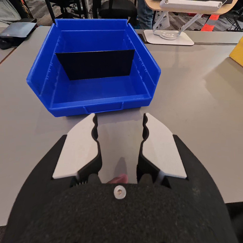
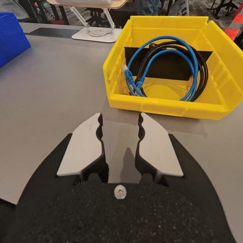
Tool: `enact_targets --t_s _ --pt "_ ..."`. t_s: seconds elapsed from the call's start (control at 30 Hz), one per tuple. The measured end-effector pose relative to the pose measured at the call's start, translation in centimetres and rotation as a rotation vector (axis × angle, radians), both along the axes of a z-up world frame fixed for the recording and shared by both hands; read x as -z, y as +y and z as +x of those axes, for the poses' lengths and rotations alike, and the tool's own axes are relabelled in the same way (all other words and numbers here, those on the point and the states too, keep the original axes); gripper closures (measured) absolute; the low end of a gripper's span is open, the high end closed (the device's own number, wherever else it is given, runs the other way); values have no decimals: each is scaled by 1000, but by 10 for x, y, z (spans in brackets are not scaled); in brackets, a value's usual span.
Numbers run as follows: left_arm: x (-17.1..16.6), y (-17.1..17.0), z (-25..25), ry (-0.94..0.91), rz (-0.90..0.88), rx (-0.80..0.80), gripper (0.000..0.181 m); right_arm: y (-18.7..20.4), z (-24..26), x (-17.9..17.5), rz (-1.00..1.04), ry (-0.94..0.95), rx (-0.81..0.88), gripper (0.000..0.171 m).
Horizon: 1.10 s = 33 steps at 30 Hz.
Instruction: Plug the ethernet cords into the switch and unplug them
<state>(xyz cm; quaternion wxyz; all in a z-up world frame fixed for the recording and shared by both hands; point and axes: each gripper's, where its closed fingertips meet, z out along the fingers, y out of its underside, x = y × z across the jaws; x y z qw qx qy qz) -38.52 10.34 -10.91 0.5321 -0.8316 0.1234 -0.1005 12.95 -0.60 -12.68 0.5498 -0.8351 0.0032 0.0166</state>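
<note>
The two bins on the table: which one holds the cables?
The yellow bin, ahead of the right gripper, holds blue and black cables. The blue bin holds only a black divider.

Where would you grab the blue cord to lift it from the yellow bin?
Probably at the boot just behind the clear plug, coming from above with the right gripper, now open. That end of the blue cord sticks up near the yellow bin's left wall, clear of the black cord.
</note>
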Motion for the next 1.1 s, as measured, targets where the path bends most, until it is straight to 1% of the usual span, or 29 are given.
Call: enact_targets --t_s 0.13,0.47,0.53,0.6,0.67,0.7,0.73,0.83,0.97,1.03,1.1 --pt "4 -1 3 5 -18 18 116 1 1 2 -5 25 -3 119" --pt "9 -3 1 43 -33 11 116 3 -3 4 -20 -8 -13 119" --pt "11 -4 2 46 -40 16 115 4 -6 2 -8 -15 -31 117" --pt "14 -7 2 57 -49 19 115 13 -12 -7 35 -35 -63 115" --pt "15 -10 -1 63 -51 16 115 31 -24 -14 80 -39 -103 113" --pt "15 -11 -2 61 -54 14 115 42 -32 -15 81 -25 -119 107" --pt "16 -12 -3 59 -57 14 115 53 -36 -14 73 -25 -120 102" --pt "21 -19 -6 73 -77 15 116 75 -43 -3 28 -41 -131 100" --pt "14 -31 -5 51 -53 43 125 83 -60 -2 16 18 -187 99" --pt "4 -39 5 11 -16 87 124 86 -68 -3 17 48 -220 105" --pt "-6 -46 30 -40 20 159 120 86 -83 -5 23 107 -277 105"
